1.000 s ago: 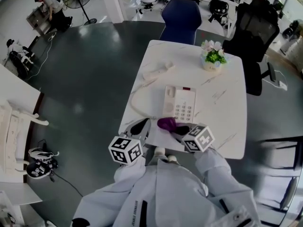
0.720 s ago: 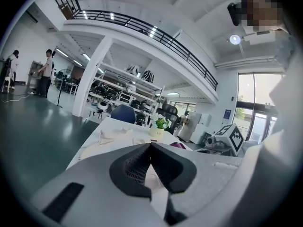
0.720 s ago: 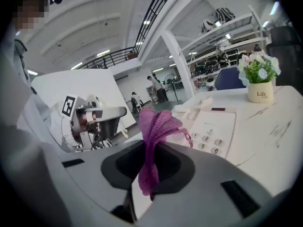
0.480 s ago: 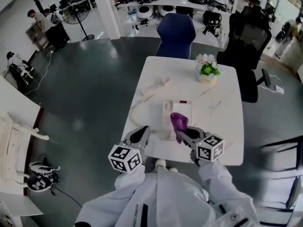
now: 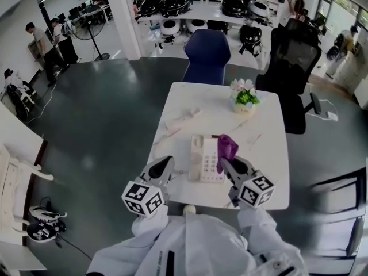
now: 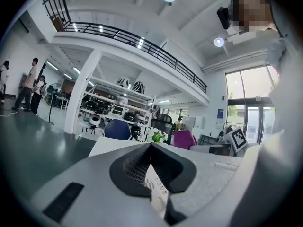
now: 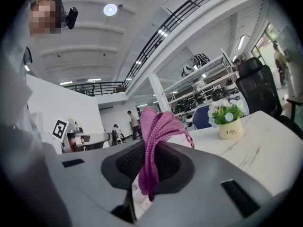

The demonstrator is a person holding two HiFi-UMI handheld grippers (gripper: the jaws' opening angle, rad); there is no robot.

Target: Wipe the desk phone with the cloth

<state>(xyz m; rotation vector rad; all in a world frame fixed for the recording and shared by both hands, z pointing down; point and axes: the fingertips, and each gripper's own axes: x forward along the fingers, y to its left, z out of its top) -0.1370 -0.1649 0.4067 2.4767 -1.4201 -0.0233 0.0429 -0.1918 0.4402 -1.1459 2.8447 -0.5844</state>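
Note:
The white desk phone (image 5: 206, 158) lies on the white table (image 5: 264, 154), its handset (image 5: 183, 118) off the base at the far left, joined by a cord. My right gripper (image 5: 232, 164) is shut on a purple cloth (image 5: 226, 146), which stands up from the jaws over the phone's right edge. In the right gripper view the cloth (image 7: 158, 126) hangs pinched in my right gripper (image 7: 149, 167). My left gripper (image 5: 160, 169) hovers at the phone's near left, shut and holding nothing. Through my left gripper (image 6: 151, 162) only a slit of the phone's keypad (image 6: 156, 193) shows.
A flower pot (image 5: 244, 99) stands at the table's far right, also in the right gripper view as the flower pot (image 7: 229, 126). A blue chair (image 5: 207, 56) and a black chair (image 5: 294, 62) stand behind the table. People stand far off at the left.
My right gripper has lifted the purple cloth from the table in front of the phone and carried it forward over the phone's right side. My left gripper stays beside the phone's near left.

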